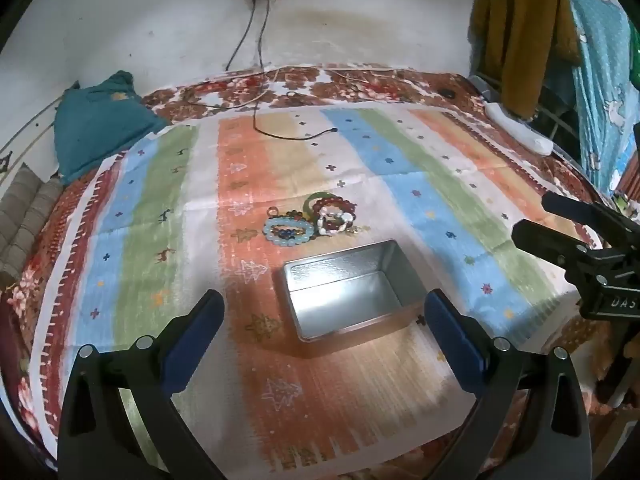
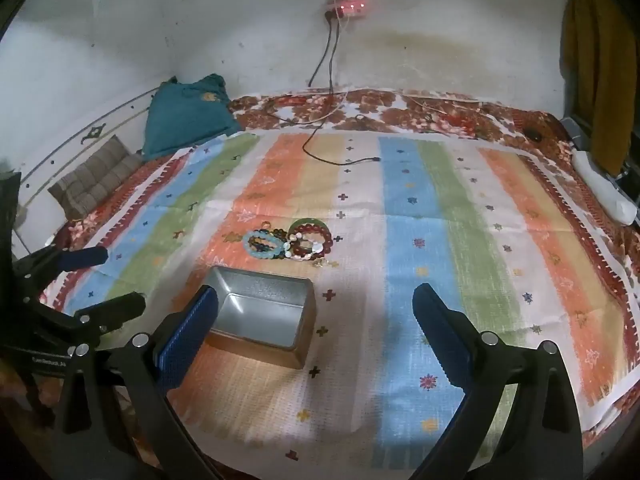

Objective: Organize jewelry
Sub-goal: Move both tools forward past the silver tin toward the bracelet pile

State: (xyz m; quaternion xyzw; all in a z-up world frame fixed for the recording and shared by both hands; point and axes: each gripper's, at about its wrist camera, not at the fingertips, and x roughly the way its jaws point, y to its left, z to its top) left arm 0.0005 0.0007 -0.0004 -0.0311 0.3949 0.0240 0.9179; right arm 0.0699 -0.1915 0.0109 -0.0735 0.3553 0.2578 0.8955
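A pile of bead bracelets (image 1: 310, 220) lies on the striped cloth: a pale blue one, dark red ones, a green bangle and a white one. It also shows in the right wrist view (image 2: 290, 242). An open, empty metal tin (image 1: 352, 294) stands just in front of the pile, also seen in the right wrist view (image 2: 262, 316). My left gripper (image 1: 324, 308) is open and empty, hovering over the tin's near side. My right gripper (image 2: 316, 308) is open and empty, to the right of the tin; it shows in the left wrist view (image 1: 528, 220).
A black charging cable (image 1: 296, 134) lies on the cloth behind the jewelry. A teal cushion (image 1: 96, 124) sits at the far left, a white object (image 1: 520, 128) at the right edge of the bed. Clothes (image 1: 520, 32) hang at the far right.
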